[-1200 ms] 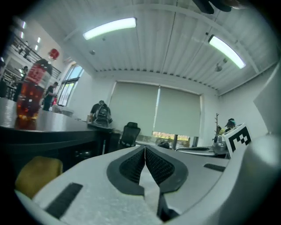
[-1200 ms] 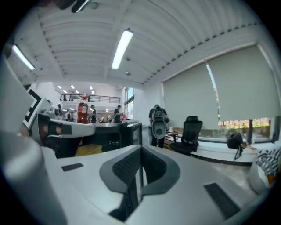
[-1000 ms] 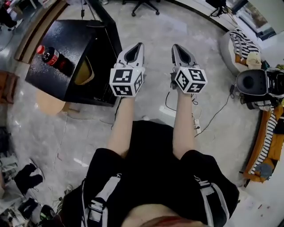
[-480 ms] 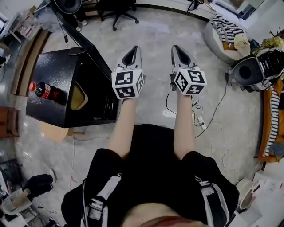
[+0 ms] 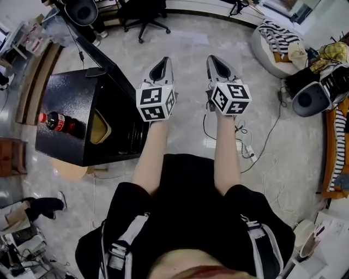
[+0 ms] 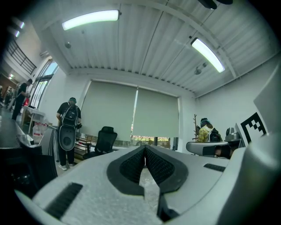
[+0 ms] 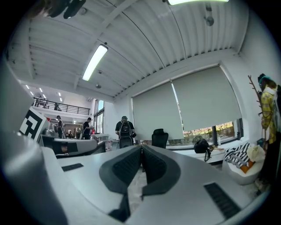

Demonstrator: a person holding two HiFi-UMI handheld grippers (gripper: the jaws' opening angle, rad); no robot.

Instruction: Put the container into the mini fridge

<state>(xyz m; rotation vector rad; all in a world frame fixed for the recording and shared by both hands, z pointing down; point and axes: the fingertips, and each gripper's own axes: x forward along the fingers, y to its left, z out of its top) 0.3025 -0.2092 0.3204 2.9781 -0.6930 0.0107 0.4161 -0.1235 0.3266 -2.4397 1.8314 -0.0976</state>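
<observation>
A black mini fridge (image 5: 76, 103) stands on the floor at the left of the head view, its door (image 5: 101, 57) swung open toward the far side. Inside the opening shows a yellowish container (image 5: 100, 127). A cola bottle (image 5: 54, 121) lies on the fridge top. My left gripper (image 5: 162, 64) hangs in the air just right of the fridge, shut and empty. My right gripper (image 5: 214, 59) is level with it further right, also shut and empty. Both gripper views look out across the room, with the left gripper (image 6: 145, 147) and the right gripper (image 7: 141, 147) closed tip to tip.
A pale round stool (image 5: 71, 170) sits under the fridge. Cables and a power strip (image 5: 245, 148) lie on the floor at right. An office chair (image 5: 143, 11) and a beanbag (image 5: 278, 41) stand farther off. A person with a backpack (image 6: 68, 132) stands in the distance.
The head camera has shifted, so the fridge and its open door sit a little differently in view. Both grippers stay shut and held out side by side.
</observation>
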